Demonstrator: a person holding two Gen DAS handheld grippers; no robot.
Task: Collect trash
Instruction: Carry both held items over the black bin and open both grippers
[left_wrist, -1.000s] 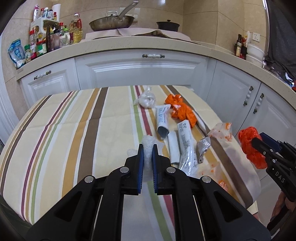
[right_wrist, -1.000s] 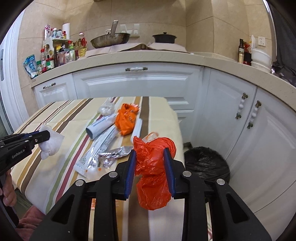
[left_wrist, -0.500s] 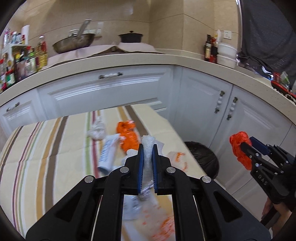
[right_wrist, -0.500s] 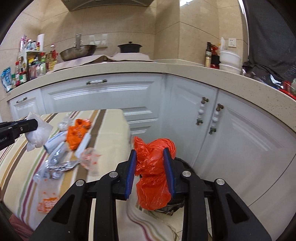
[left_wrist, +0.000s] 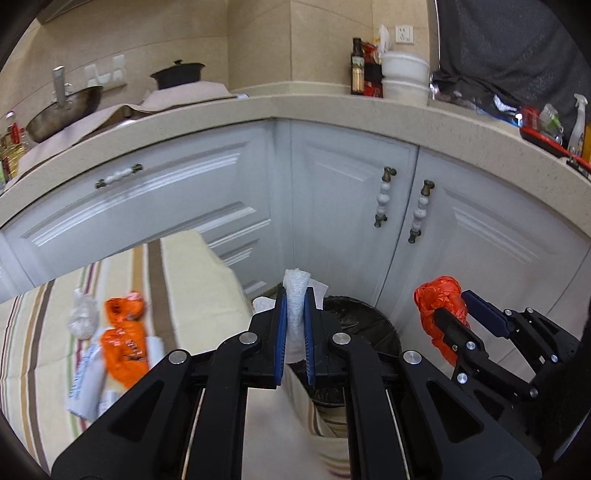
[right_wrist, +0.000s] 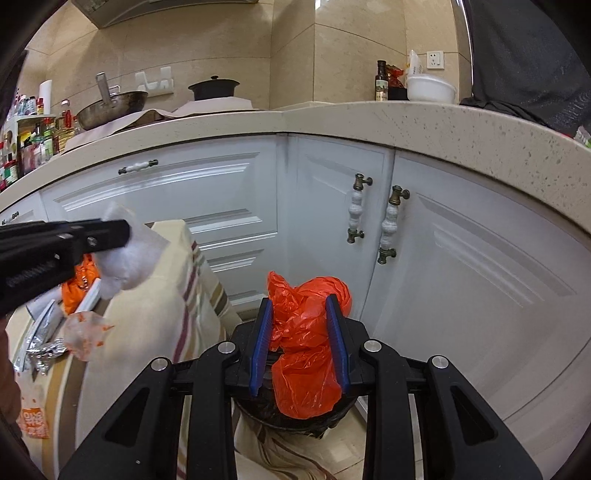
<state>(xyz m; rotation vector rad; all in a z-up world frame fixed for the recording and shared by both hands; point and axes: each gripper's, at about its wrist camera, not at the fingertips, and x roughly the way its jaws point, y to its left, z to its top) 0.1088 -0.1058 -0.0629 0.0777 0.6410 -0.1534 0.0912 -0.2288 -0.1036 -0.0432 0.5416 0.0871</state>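
Left wrist view, left gripper: our left gripper (left_wrist: 294, 332) is clamped narrow on a white crumpled tissue (left_wrist: 295, 295), which stands upright between the blue pads
Left wrist view, bin: the black-lined trash bin (left_wrist: 364, 332) sits on the floor ahead of and below our fingertips, a little to the right, in the corner of the white cabinets; the tissue is near the rim's left side, and we cannot tell whether it is over the opening
Left wrist view, right gripper: our right gripper (left_wrist: 452, 314) shows at the right, holding a red plastic bag (left_wrist: 437, 314) beyond the bin's right rim
Left wrist view, leftovers: on the striped worktop (left_wrist: 192, 280) to our left lie an orange wrapper (left_wrist: 122, 343), a white tube (left_wrist: 85, 380) and a clear crumpled bag (left_wrist: 83, 317), all well apart from both grippers

Right wrist view, right gripper: our right gripper (right_wrist: 299, 339) is closed on the red plastic bag (right_wrist: 306, 343), which bulges above the pads and hangs down below them
Right wrist view, bin: the trash bin (right_wrist: 295, 421) lies directly beneath the hanging bag, mostly hidden by it, so we judge the right hand is the better placed one
Right wrist view, left gripper: our left gripper (right_wrist: 122, 232) enters from the left at the worktop's corner with the tissue (right_wrist: 129, 254) drooping from it, beside the bin, not above it

Coming move: we judge the right can simply let go, while the left must travel right and forward to get over the opening
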